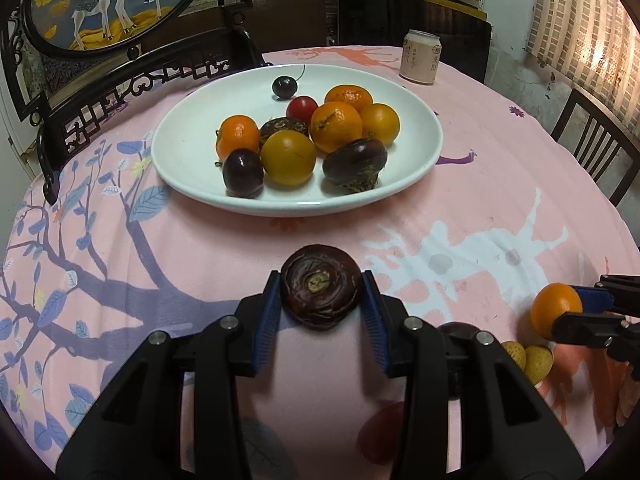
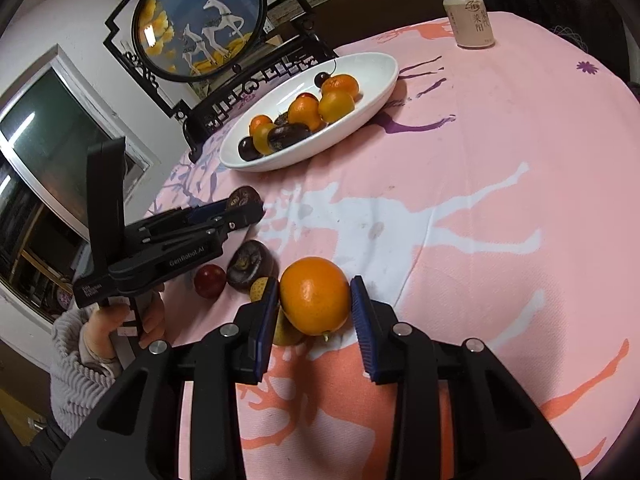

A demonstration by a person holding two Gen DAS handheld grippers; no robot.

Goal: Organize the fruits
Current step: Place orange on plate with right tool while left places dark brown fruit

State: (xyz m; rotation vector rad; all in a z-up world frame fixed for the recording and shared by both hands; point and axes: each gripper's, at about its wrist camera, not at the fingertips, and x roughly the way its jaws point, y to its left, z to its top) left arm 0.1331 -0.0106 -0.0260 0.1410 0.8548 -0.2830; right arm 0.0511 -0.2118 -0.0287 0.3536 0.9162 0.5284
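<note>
My left gripper (image 1: pixel 320 296) is shut on a dark brown water chestnut (image 1: pixel 320 297), held above the pink cloth short of the white plate (image 1: pixel 192 148). The plate holds several oranges, dark chestnuts, dark cherries and a red fruit. My right gripper (image 2: pixel 314 300) is shut on an orange (image 2: pixel 315 295); it also shows in the left wrist view (image 1: pixel 554 314). Beside it on the cloth lie another dark chestnut (image 2: pixel 250 264), a red fruit (image 2: pixel 209 280) and small yellow fruits (image 1: pixel 528 362). The left gripper (image 2: pixel 244 206) shows in the right wrist view.
A pink drink can (image 1: pixel 421 57) stands behind the plate. A black-framed round deer screen (image 1: pixel 100 4) stands at the table's back left. A dark chair (image 1: pixel 592 144) is at the right edge. The round table has a pink patterned cloth (image 1: pixel 480 200).
</note>
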